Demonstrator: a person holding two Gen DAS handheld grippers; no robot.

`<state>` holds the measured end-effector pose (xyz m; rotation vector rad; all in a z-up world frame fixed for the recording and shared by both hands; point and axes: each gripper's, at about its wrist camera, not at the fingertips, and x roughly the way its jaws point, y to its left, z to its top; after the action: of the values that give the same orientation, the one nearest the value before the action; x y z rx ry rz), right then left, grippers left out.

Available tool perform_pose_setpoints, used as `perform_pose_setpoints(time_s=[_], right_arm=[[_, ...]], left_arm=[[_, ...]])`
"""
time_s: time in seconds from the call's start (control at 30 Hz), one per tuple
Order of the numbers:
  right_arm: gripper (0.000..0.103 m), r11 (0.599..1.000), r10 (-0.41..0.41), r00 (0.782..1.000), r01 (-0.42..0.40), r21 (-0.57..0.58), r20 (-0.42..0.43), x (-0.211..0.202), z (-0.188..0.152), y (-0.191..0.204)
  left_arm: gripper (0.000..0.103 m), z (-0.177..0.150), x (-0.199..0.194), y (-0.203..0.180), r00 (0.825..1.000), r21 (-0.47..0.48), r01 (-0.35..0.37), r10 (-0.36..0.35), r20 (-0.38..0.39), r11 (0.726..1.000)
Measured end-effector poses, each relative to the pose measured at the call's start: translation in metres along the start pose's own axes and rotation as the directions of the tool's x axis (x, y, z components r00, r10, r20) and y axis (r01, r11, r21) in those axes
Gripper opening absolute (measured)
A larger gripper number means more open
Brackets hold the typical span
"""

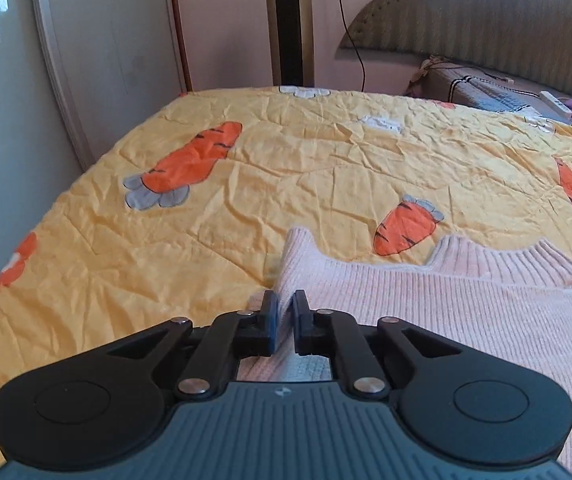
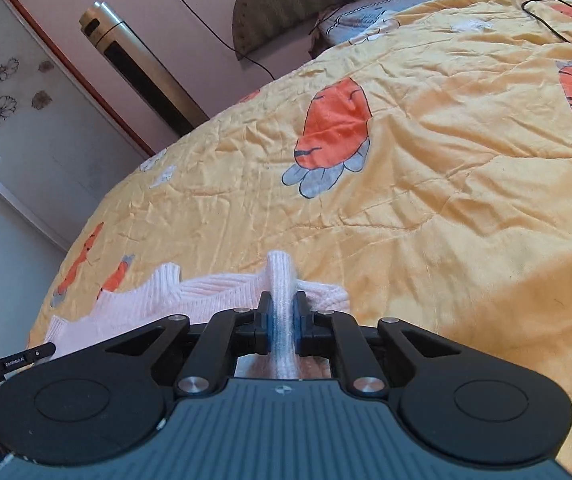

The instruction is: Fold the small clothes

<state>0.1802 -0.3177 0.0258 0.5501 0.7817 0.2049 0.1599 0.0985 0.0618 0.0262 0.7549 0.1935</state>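
Note:
A pale pink knitted sweater (image 1: 445, 320) lies flat on the yellow carrot-print bedspread (image 1: 286, 168), its ribbed collar (image 1: 525, 258) pointing away from me. My left gripper (image 1: 285, 308) is shut on a raised fold at the sweater's left shoulder edge, with the fabric pinched between the blue pads. In the right wrist view the same sweater (image 2: 206, 292) spreads to the left. There my right gripper (image 2: 282, 314) is shut on a thick upright ridge of the knit at the sweater's right edge.
The bedspread (image 2: 445, 200) stretches far ahead and to the right. A padded headboard (image 1: 485, 20), a folded blanket (image 1: 481, 88) and a white remote (image 1: 555, 104) lie at the far end. A tower air conditioner (image 2: 142, 64), a wardrobe door (image 1: 6, 100) and a black cable (image 2: 553, 16) are nearby.

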Motion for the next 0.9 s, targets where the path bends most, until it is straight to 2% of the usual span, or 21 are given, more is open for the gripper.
perform_pose_setpoints(time_s=[0.07, 0.1, 0.17, 0.23, 0.3, 0.4, 0.43, 0.47, 0.5, 0.57, 0.6, 0.63, 0.7, 0.77, 0.9], right_arm=[[0.031, 0.999, -0.031, 0.999, 0.032, -0.024, 0.010, -0.009, 0.002, 0.006], [0.031, 0.998, -0.048, 0.998, 0.050, -0.045, 0.033, -0.018, 0.003, 0.013], [0.035, 0.993, -0.054, 0.991, 0.066, -0.094, 0.121, -0.040, 0.003, 0.032], [0.047, 0.989, 0.007, 0.986, 0.018, -0.145, 0.169, -0.049, 0.001, 0.055], [0.066, 0.976, 0.034, 0.989, -0.003, -0.219, 0.141, -0.038, -0.005, 0.083], [0.064, 0.919, -0.064, 0.994, 0.093, -0.384, 0.089, 0.000, -0.023, 0.113], [0.064, 0.901, -0.115, 0.991, 0.131, -0.413, 0.065, 0.014, -0.027, 0.114], [0.064, 0.884, -0.172, 0.984, 0.174, -0.433, 0.046, 0.026, -0.031, 0.111], [0.066, 0.872, -0.238, 0.971, 0.222, -0.437, 0.019, 0.040, -0.037, 0.102], [0.072, 0.895, -0.177, 0.984, 0.177, -0.410, 0.037, 0.040, -0.041, 0.090], [0.072, 0.895, -0.183, 0.983, 0.181, -0.408, 0.035, 0.040, -0.041, 0.091], [0.074, 0.883, -0.194, 0.980, 0.190, -0.428, 0.035, 0.042, -0.044, 0.094], [0.084, 0.862, -0.203, 0.979, 0.193, -0.469, 0.029, 0.047, -0.050, 0.102], [0.086, 0.854, -0.210, 0.977, 0.199, -0.481, 0.030, 0.049, -0.051, 0.105], [0.086, 0.873, -0.183, 0.982, 0.181, -0.452, 0.040, 0.043, -0.050, 0.100]], left_arm=[[0.011, -0.002, -0.028, -0.005, 0.994, 0.025, -0.044, 0.041, 0.104, 0.999], [0.015, -0.004, -0.042, -0.010, 0.984, 0.032, -0.054, 0.048, 0.170, 0.998], [0.032, -0.008, -0.055, -0.026, 0.969, 0.055, -0.040, 0.025, 0.247, 0.998], [0.073, -0.011, -0.048, -0.053, 0.968, 0.136, -0.033, -0.002, 0.251, 0.990], [0.074, -0.015, -0.029, -0.080, 0.975, 0.221, -0.080, 0.030, 0.220, 0.972], [0.074, -0.024, 0.010, -0.096, 0.995, 0.285, -0.079, 0.056, 0.088, 0.955], [0.074, -0.030, 0.020, -0.093, 0.996, 0.268, -0.073, 0.058, 0.064, 0.961], [0.074, -0.033, 0.021, -0.086, 0.996, 0.221, -0.050, 0.034, 0.079, 0.974], [0.074, -0.033, 0.023, -0.080, 0.998, 0.186, -0.026, 0.015, 0.062, 0.982], [0.074, -0.033, 0.024, -0.075, 0.999, 0.161, -0.002, -0.005, 0.049, 0.987], [0.075, -0.033, 0.026, -0.074, 0.999, 0.151, 0.004, -0.011, 0.045, 0.988], [0.076, -0.033, 0.026, -0.073, 0.999, 0.143, 0.007, -0.014, 0.042, 0.990], [0.076, -0.034, 0.026, -0.073, 0.999, 0.140, 0.008, -0.014, 0.044, 0.990], [0.076, -0.035, 0.025, -0.074, 0.999, 0.144, 0.003, -0.010, 0.048, 0.990], [0.076, -0.034, 0.025, -0.073, 0.999, 0.142, 0.008, -0.015, 0.050, 0.990]])
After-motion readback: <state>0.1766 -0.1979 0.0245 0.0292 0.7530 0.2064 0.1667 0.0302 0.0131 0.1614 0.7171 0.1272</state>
